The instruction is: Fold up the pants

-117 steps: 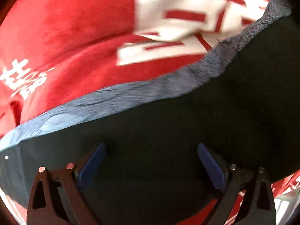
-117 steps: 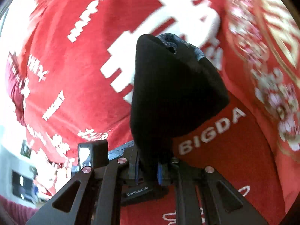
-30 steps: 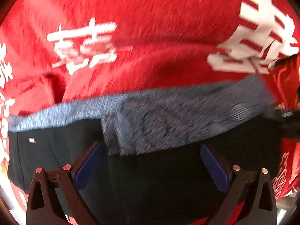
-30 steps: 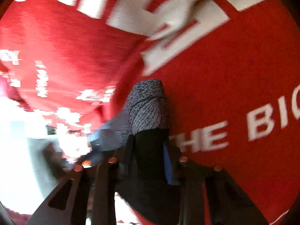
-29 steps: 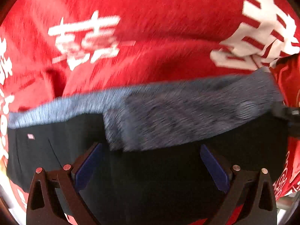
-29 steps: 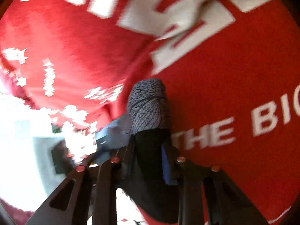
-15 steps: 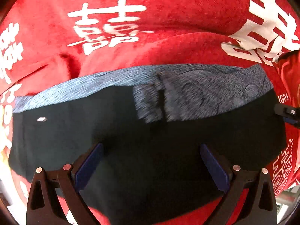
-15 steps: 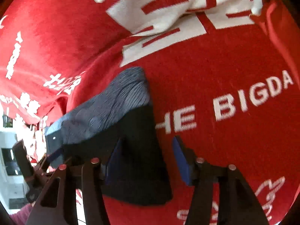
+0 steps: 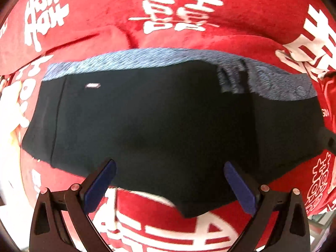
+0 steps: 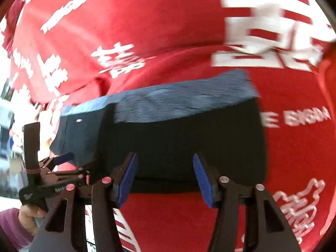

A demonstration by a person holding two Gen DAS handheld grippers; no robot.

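The pants are black shorts (image 9: 147,121) with a blue-grey waistband (image 9: 136,59), lying flat on the red cloth. Their right side is folded over the middle, seen in the right wrist view (image 10: 180,138). My left gripper (image 9: 170,176) is open and empty, hovering over the near hem. My right gripper (image 10: 164,172) is open and empty, just above the folded part's near edge. The left gripper also shows at the left of the right wrist view (image 10: 63,159).
A red cloth with white characters (image 9: 178,14) covers the whole surface, with the words "BIGDA" (image 10: 306,117) to the right of the shorts. A bright floor area lies beyond the cloth's left edge (image 10: 6,126).
My right gripper let go of the shorts' side after laying it over the middle, opened and drew back. My left gripper pulled back, so more of the shorts shows.
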